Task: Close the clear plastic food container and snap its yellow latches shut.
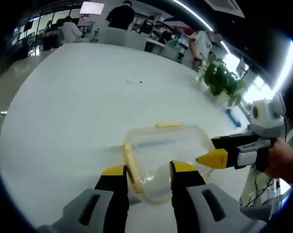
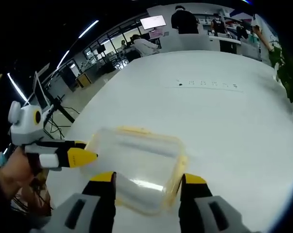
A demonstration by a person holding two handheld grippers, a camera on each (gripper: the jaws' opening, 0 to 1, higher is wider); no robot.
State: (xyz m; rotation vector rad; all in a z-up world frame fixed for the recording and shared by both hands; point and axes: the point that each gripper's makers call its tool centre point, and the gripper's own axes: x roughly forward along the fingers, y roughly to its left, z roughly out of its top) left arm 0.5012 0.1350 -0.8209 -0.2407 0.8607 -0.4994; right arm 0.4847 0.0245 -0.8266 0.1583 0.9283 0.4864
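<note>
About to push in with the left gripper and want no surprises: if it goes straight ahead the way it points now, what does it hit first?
The left gripper would meet the clear plastic food container first: its near corner already sits between the open jaws, by the yellow latch. Exact depth is unclear.

Container (image 1: 163, 158): clear, slightly cloudy plastic, glossy, catching a light streak; yellow latches (image 1: 169, 125) opaque smooth plastic. Table (image 1: 78, 97) under the container: white, smooth, matt with faint sheen. Left gripper (image 1: 148, 171) and right gripper (image 2: 146, 180): grey matt plastic bodies, yellow tips.
</note>
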